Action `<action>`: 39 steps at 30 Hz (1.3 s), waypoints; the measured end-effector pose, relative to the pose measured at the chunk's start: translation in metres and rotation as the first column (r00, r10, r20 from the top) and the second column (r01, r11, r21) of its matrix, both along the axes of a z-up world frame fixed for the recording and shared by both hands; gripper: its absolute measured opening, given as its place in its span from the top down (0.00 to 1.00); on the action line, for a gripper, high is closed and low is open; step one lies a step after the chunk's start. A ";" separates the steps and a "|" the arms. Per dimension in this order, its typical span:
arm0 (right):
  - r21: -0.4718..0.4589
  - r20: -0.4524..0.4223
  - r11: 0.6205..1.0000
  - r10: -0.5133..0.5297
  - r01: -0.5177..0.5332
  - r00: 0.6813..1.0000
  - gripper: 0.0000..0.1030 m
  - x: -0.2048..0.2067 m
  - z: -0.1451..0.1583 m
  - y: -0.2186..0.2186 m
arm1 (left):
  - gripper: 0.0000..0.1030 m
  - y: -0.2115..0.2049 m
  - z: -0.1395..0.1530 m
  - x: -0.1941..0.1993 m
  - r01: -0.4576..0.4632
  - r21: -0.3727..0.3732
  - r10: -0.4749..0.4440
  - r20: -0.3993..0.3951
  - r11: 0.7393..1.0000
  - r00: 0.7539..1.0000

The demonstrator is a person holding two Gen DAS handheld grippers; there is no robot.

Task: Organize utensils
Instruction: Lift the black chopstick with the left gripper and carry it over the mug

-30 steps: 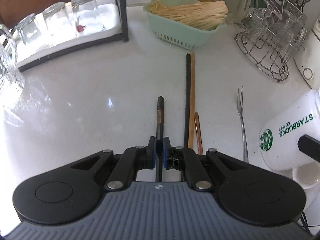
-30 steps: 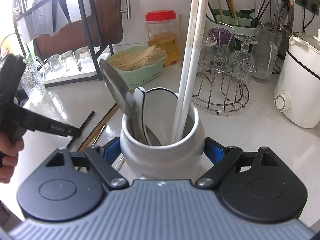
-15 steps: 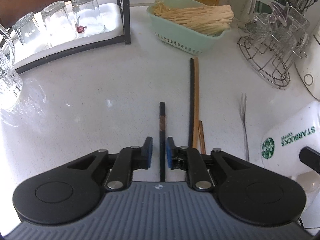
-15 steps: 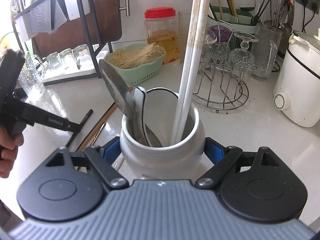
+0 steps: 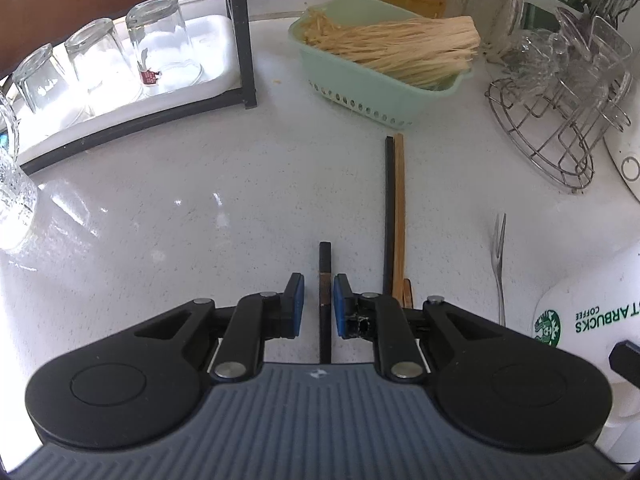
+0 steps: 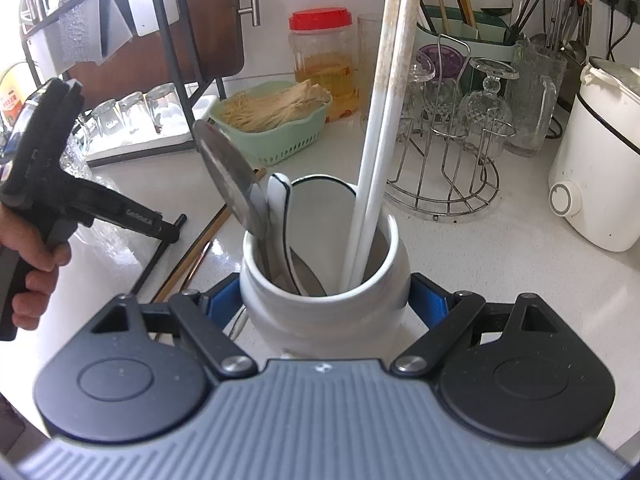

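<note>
My left gripper [image 5: 319, 296] is open, its blue pads on either side of a dark chopstick [image 5: 325, 268] and not pressing it. To the right, a dark and a brown chopstick [image 5: 394, 200] lie together on the white counter, with a small fork [image 5: 498, 256] beyond them. My right gripper [image 6: 324, 300] is shut on a white ceramic jar [image 6: 320, 320], which appears as a Starbucks mug [image 5: 580, 320] in the left wrist view. The jar holds a metal spoon [image 6: 228, 176], white spoons and long white chopsticks [image 6: 380, 140]. A hand carries the left gripper [image 6: 168, 232] at the left.
A green basket of straw sticks [image 5: 360, 84] stands at the back. A wire rack of glasses [image 5: 560, 140] is at the right, a tray of upturned glasses [image 5: 120, 64] under a black frame at the left. A white appliance [image 6: 600, 168] stands far right.
My left gripper's jaws have opened off the dark chopstick, and the gripper has moved forward along it. The right gripper and the jar have not moved.
</note>
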State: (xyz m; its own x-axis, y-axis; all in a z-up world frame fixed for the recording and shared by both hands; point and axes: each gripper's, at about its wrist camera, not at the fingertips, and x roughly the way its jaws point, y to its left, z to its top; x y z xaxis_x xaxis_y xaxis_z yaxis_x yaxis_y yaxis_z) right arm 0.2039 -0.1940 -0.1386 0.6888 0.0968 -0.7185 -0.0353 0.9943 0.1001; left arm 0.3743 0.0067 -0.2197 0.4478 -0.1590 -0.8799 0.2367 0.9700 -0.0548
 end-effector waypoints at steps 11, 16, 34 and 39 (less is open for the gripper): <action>-0.003 -0.006 1.000 0.028 -0.028 1.000 0.12 0.001 0.000 -0.002 | 0.92 -0.015 0.002 0.008 0.026 0.073 -0.023 -0.032 0.997 0.999; -0.002 -0.011 0.999 0.038 -0.038 0.999 0.13 0.000 0.001 -0.002 | 0.93 -0.014 0.003 0.005 -0.006 0.055 0.007 -0.020 0.998 1.000; -0.001 -0.027 0.996 0.095 -0.095 0.995 0.13 -0.002 0.002 -0.004 | 0.94 -0.001 0.075 -0.051 -0.090 -0.062 0.096 0.095 0.994 0.991; 0.001 -0.020 0.997 0.081 -0.081 0.996 0.13 -0.003 0.002 -0.003 | 0.94 0.006 0.112 -0.078 -0.082 -0.101 0.096 0.144 0.991 0.985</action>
